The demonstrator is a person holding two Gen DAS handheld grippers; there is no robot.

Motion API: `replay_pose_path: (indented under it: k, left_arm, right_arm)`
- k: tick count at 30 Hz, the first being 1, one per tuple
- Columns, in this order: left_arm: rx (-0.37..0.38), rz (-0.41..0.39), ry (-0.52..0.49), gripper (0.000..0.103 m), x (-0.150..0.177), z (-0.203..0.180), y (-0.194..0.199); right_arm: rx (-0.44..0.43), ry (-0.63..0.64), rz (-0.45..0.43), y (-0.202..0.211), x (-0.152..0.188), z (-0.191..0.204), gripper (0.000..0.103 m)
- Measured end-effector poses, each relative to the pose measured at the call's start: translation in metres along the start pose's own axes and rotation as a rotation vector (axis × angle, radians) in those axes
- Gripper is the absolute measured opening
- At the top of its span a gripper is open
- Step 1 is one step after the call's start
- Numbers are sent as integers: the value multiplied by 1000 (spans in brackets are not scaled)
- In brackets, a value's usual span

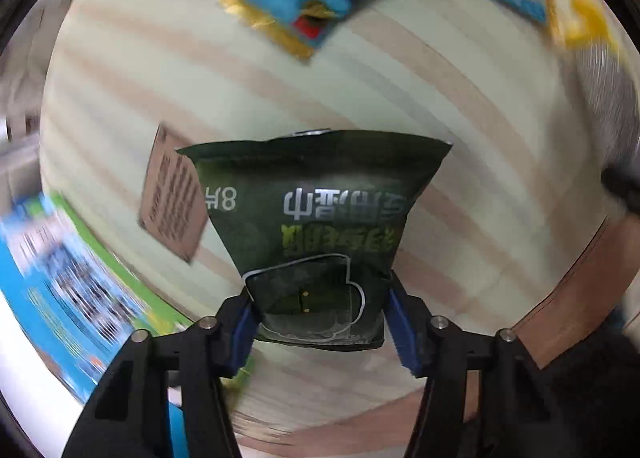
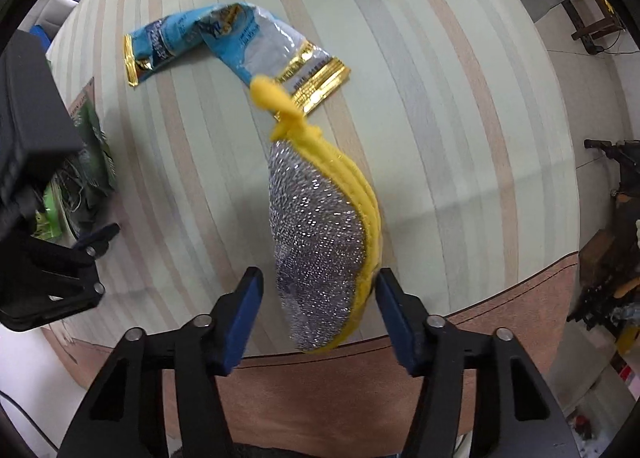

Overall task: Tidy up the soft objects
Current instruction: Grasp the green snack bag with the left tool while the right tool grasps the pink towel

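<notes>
pinching the near end of a dark green foil snack pouch, our left gripper presses both blue pads on it. our right gripper straddles a yellow-edged silver mesh scrubber on the striped tablecloth, only its right pad touching it, not clamped.

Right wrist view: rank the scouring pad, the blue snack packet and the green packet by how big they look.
1. Yellow-edged silver scouring pad, though it lies nearest the camera, so that is partly nearness.
2. Blue and gold snack packet, lying farther off on the striped table.
3. Green packet, mostly hidden behind the left gripper, so unsure.
</notes>
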State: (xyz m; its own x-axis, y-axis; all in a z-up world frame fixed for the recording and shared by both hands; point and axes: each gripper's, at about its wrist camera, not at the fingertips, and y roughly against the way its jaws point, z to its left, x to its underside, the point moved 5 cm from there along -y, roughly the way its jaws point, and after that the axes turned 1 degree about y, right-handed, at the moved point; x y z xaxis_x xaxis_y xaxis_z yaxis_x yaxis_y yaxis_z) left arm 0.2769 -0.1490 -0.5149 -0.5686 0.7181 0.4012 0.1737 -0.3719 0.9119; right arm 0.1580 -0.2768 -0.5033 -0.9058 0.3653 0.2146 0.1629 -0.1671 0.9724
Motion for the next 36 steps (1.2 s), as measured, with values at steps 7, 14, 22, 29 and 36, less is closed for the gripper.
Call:
replay_pose_path:
  k: [7,14,22,29,36]
  left_arm:
    - [359,-58,572,53,10,48,2]
    - [443,-37,664,61,23,47,-11]
    - [444,-53,694,63,39,25,-18]
    - [459,-72,796,63,28,18,-10]
    - [391,-70,806,63,25,8,-8]
  right_arm:
    - [39,162,-49,50,-28,-13,70]
    - [42,213,10,41,-30,-9,70]
    - [50,289,-96,56,-55,3,70]
    - [416,658,-216,101,-158,11,70]
    - [571,904,-30,53,-211,28,70]
